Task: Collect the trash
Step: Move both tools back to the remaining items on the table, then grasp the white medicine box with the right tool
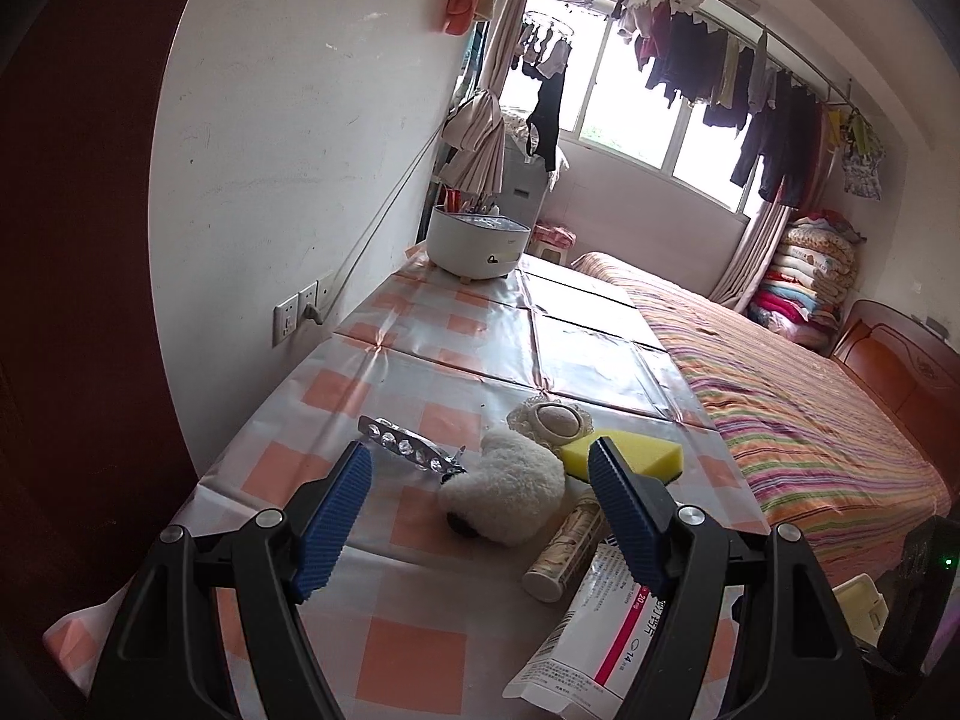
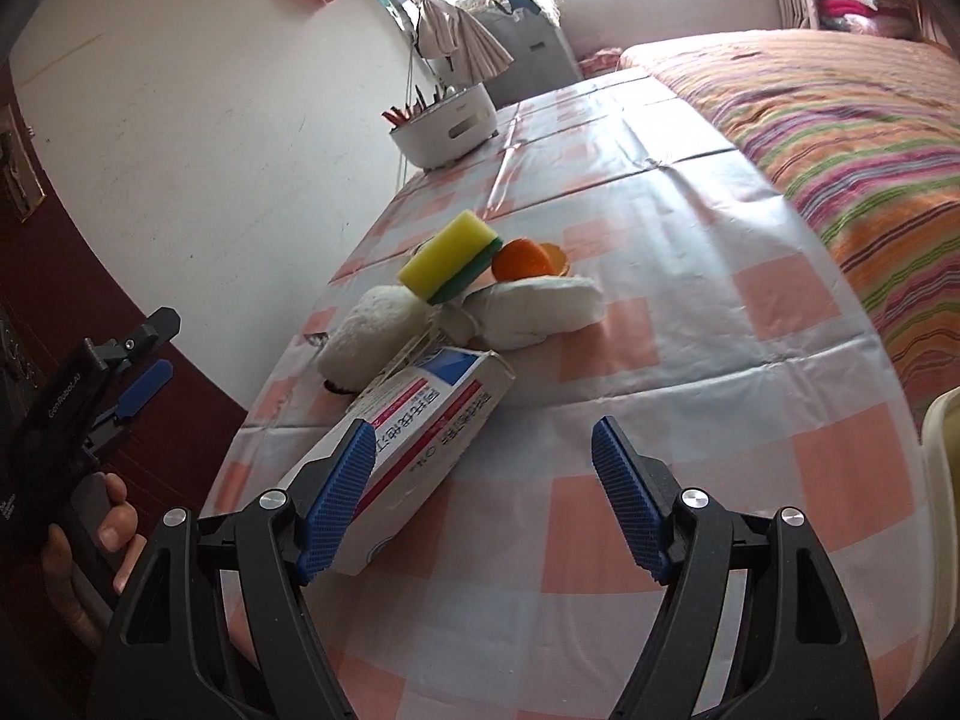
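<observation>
Counted on the bench (image 2: pixel 690 324): one yellow sponge (image 2: pixel 450 255), one medicine box (image 2: pixel 420 420), one foil blister strip (image 1: pixel 408 447), one cylindrical tube (image 1: pixel 564 546), one orange peel (image 2: pixel 528 258), two white fluffy items (image 2: pixel 372 330), one white pot (image 1: pixel 477 240).

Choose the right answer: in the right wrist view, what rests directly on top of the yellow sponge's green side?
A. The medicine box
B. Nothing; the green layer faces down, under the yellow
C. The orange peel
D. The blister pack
B: the yellow sponge lies with its yellow layer up and its green layer beneath; the orange peel sits beside it.
</observation>
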A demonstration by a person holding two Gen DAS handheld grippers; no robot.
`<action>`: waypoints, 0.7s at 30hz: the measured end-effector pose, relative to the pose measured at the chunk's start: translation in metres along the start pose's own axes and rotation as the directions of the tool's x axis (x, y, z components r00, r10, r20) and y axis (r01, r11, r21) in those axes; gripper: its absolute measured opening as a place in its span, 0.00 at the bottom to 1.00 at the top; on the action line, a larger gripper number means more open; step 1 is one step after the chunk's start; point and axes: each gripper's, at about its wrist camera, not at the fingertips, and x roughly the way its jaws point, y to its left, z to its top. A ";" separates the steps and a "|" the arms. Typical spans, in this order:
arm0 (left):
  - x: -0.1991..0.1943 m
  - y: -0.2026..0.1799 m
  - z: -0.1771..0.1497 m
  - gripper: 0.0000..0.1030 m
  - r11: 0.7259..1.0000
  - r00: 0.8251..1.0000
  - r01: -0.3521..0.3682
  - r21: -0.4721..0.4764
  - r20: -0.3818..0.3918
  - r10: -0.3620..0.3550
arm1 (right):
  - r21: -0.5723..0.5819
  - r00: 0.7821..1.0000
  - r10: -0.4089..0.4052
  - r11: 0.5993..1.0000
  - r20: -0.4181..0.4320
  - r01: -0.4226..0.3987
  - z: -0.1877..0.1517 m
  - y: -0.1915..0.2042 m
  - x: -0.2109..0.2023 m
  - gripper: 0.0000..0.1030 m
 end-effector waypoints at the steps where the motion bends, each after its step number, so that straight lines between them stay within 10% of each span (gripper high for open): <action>1: -0.001 0.001 0.000 0.70 1.000 1.000 -0.004 0.001 0.003 0.004 | 0.009 1.000 0.010 1.000 -0.014 -0.010 -0.001 0.001 0.004 0.71; 21: -0.007 0.026 0.001 0.70 0.999 0.999 -0.037 -0.021 0.008 0.037 | 0.093 0.986 0.108 0.991 -0.127 -0.097 -0.003 0.022 0.059 0.67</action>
